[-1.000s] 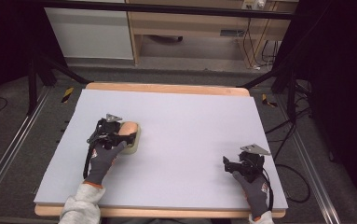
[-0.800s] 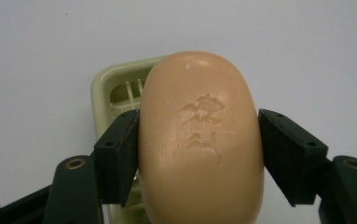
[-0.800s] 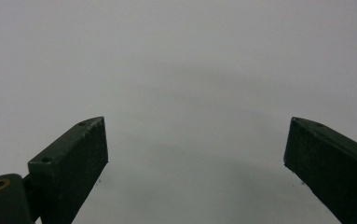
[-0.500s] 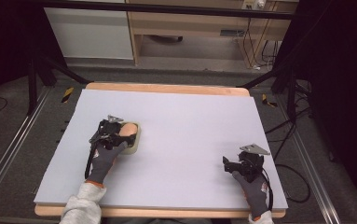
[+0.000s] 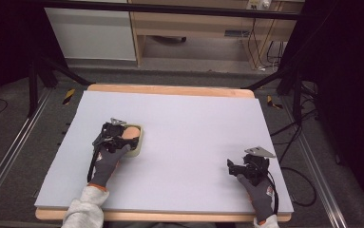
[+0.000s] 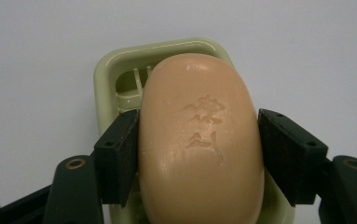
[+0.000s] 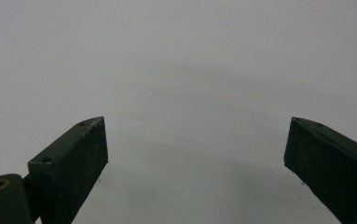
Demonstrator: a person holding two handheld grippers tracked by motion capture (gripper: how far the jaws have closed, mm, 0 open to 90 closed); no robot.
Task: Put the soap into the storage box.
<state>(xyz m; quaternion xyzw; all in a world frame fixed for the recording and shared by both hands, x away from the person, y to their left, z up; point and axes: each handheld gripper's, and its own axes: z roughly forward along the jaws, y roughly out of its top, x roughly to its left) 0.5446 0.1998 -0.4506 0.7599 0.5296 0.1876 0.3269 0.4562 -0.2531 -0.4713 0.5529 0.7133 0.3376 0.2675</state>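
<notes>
On the left half of the pale surface, a peach-coloured soap lies in a light green dish, and the left hand-held gripper has its two black jaws pressed against the soap's two long sides, holding it while it sits in the dish. In the high view the same left hand-held gripper sits over the near end of the dish, with the gloved hand behind it. The right hand-held gripper rests well apart near the surface's right front corner, its jaws spread wide over bare surface with nothing between them.
</notes>
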